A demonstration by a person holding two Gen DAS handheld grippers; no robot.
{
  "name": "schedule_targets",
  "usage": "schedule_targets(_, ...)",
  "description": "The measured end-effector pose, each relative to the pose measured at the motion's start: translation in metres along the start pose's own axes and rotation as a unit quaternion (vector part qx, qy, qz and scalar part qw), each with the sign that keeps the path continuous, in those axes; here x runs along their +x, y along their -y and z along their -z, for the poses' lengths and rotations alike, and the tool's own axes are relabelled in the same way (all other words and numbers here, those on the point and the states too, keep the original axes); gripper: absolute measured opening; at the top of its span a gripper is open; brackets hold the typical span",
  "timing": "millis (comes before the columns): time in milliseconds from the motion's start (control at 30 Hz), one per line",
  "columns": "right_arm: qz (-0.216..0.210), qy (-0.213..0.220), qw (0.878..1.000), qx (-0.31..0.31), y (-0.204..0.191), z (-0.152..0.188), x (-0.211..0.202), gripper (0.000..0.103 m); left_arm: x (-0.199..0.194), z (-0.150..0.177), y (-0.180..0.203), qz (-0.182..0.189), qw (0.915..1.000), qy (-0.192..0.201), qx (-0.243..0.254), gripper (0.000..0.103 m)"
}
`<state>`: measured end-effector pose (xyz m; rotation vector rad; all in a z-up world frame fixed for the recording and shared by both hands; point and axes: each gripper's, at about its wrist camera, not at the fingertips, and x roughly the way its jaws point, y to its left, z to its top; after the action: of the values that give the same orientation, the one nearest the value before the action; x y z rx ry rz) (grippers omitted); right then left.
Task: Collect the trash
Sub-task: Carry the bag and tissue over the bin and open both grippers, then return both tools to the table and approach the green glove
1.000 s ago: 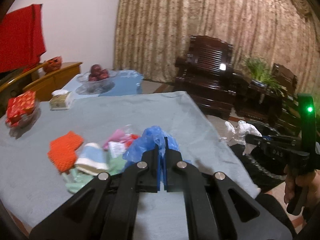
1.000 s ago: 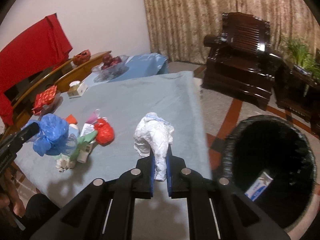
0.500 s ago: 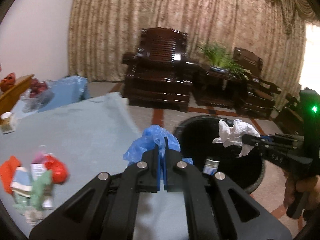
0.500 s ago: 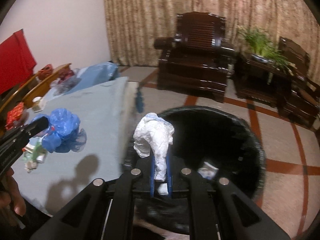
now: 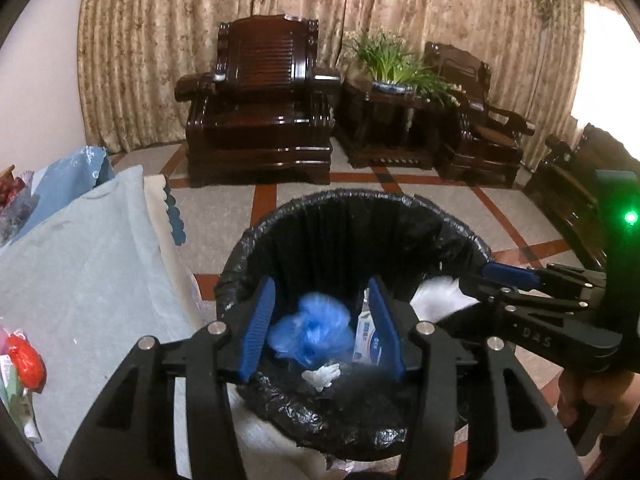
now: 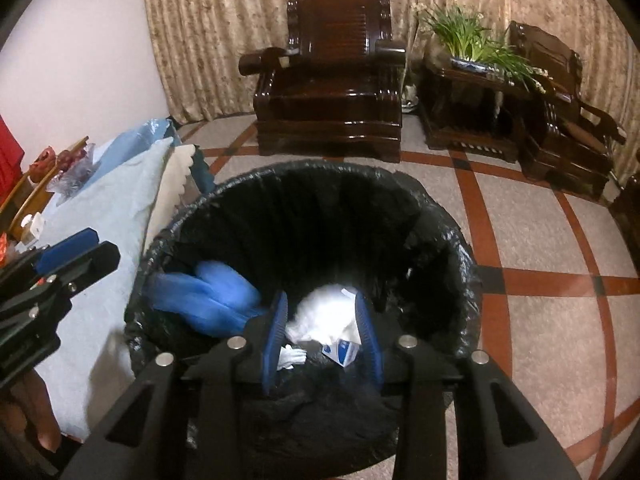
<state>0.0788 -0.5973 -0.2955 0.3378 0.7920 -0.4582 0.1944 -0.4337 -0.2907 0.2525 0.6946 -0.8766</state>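
Both grippers hang over a round bin lined with a black bag [image 5: 352, 216] [image 6: 312, 184]. My left gripper [image 5: 322, 292] has its jaws opening; the blue plastic bag [image 5: 312, 330] [image 6: 208, 298] is blurred, free of the pads and dropping into the bin. My right gripper [image 6: 320, 304] [image 5: 476, 280] also has its jaws opening, and the white crumpled bag [image 6: 324, 316] [image 5: 436, 298] falls loose between them. A white-and-blue packet [image 6: 342, 350] [image 5: 366, 340] and a small white scrap [image 6: 292, 356] lie on the bin's bottom.
The table with a light blue cloth [image 5: 80, 280] [image 6: 104, 224] stands left of the bin, with red trash [image 5: 26, 362] at its near left. Dark wooden armchairs [image 5: 260, 108], a side table with a plant [image 5: 392, 68] and curtains stand beyond on a tiled floor.
Both grippers swung right from the table to above the bin and lower. Their jaws parted, and the blue bag and the white bag came free and fall into the bin.
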Motion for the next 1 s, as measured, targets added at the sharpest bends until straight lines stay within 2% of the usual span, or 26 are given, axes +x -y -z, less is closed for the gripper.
schedule_targets(133,0.0,-0.003,1.0,0.005,0.001,0.01,-0.005,0.036,-0.008,0.011,-0.017,-0.008,0.9999,-0.006,-0.012,0.05)
schedule_targets(200,-0.004,-0.008,1.0,0.005,-0.002,0.013,-0.007,0.038,-0.015,0.017,-0.028,-0.024,0.9995,-0.008,-0.017,0.061)
schedule_targets(300,-0.008,-0.011,1.0,0.004,-0.014,0.013,-0.013,0.046,-0.037,0.031,-0.053,-0.057,0.9977,-0.01,-0.034,0.075)
schedule_targets(433,-0.028,-0.006,1.0,0.0,-0.047,0.013,-0.028,0.056,-0.073,0.046,-0.094,-0.11,0.9917,-0.014,-0.066,0.085)
schedule_targets(467,-0.034,-0.004,0.999,-0.006,-0.056,0.012,-0.03,0.057,-0.089,0.053,-0.11,-0.13,0.9882,-0.01,-0.08,0.09)
schedule_targets(567,-0.061,-0.005,0.998,-0.032,-0.098,0.014,-0.039,0.062,-0.126,0.068,-0.144,-0.169,0.9791,-0.009,-0.112,0.091)
schedule_targets(667,-0.086,-0.003,0.994,-0.064,-0.143,0.018,-0.043,0.066,-0.168,0.09,-0.181,-0.209,0.9658,-0.005,-0.153,0.092)
schedule_targets(800,-0.13,-0.011,0.987,-0.099,-0.205,0.024,-0.044,0.066,-0.224,0.124,-0.228,-0.27,0.9447,0.009,-0.186,0.094)
schedule_targets(900,-0.155,-0.013,0.98,-0.125,-0.253,0.031,-0.045,0.066,-0.252,0.149,-0.254,-0.309,0.9293,0.011,-0.202,0.094)
schedule_targets(1000,-0.176,-0.016,0.974,-0.142,-0.296,0.038,-0.044,0.066,-0.276,0.171,-0.281,-0.33,0.9156,0.015,-0.23,0.094)
